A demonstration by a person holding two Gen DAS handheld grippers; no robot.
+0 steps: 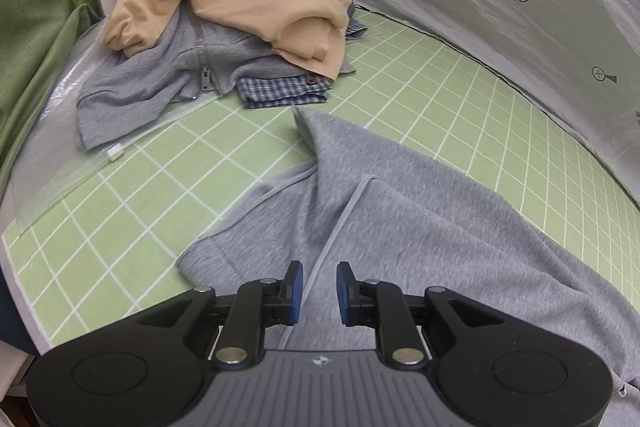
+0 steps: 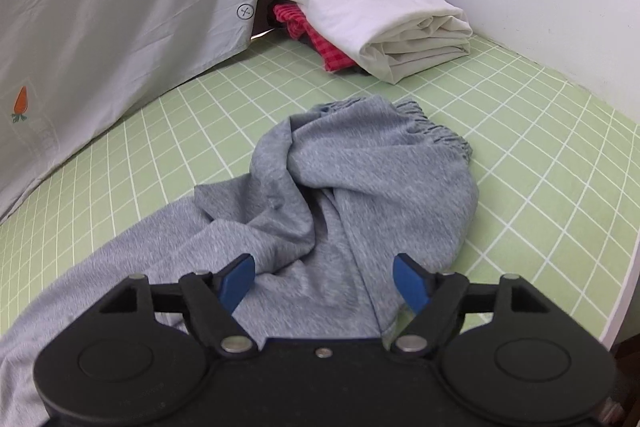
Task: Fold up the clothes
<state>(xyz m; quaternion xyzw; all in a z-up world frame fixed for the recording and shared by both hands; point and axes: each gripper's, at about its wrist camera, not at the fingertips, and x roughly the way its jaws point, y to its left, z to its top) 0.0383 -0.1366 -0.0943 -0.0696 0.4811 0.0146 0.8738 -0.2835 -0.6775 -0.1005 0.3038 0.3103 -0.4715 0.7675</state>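
Lying rumpled on the near green grid mat point(image 2: 520, 131), the grey sweatpants point(image 2: 360, 187) sit beneath both empty grippers, left gripper point(image 1: 319, 293) narrowly parted, right gripper point(image 2: 325, 281) wide, seemingly poised to grasp fabric.

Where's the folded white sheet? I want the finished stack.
In the right wrist view, the folded white sheet sits far right against the wall, atop a red checked cloth.

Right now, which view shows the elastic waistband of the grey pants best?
The right wrist view: the gathered waistband lies in plain sight at the far end of the bunched grey pants. The left wrist view shows only flat grey fabric with a seam line, no waistband.
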